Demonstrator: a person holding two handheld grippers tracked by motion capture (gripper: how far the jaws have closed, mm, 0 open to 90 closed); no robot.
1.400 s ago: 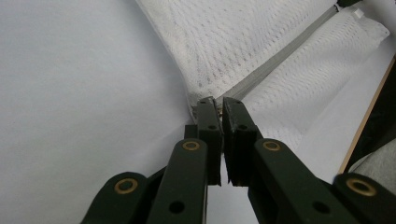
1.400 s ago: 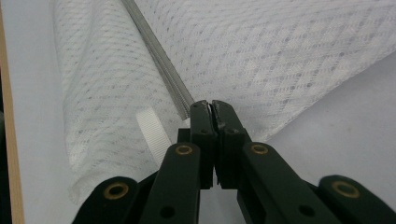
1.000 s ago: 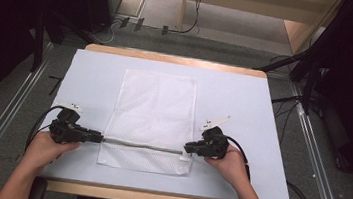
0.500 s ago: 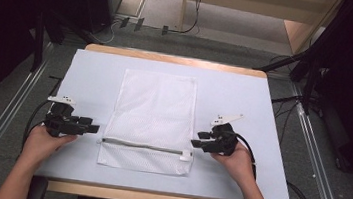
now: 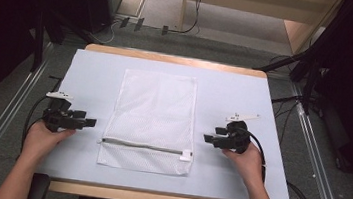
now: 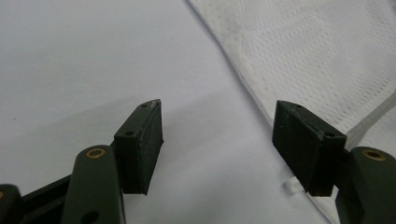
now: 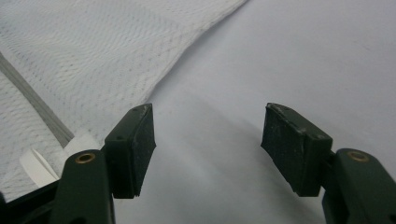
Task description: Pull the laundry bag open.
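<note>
Lying flat in the middle of the pale blue tabletop [image 5: 243, 112], the white rectangular mesh laundry bag [image 5: 155, 112] is spread smooth, with its grey zipper line [image 5: 141, 146] running straight across near the edge closest to the person and the small white pull tab [image 5: 186, 154] resting at the zipper's right end. The zipper appears fully drawn along its length, so the closing or straightening of the bag is judged to be done, and little seems left beyond the hands being taken away or the bag being handled further. The left gripper [image 5: 92, 121] is held just beside the bag's left edge without touching it, its jaws spread wide and nothing held between them; in the left gripper view the bag's hemmed edge [image 6: 243, 86] is seen beyond the right jaw. The right gripper [image 5: 206, 137] is likewise held just off the bag's right edge, near the pull tab, with its jaws wide apart and empty. Compared with a second ago, when both grippers were pressed in at the two ends of the zipper line, they have been drawn outward to either side and raised slightly away from the person's edge, already clear of the bag half a second ago and a little farther off now. The bag itself is seen to have kept its position and outline.
</note>
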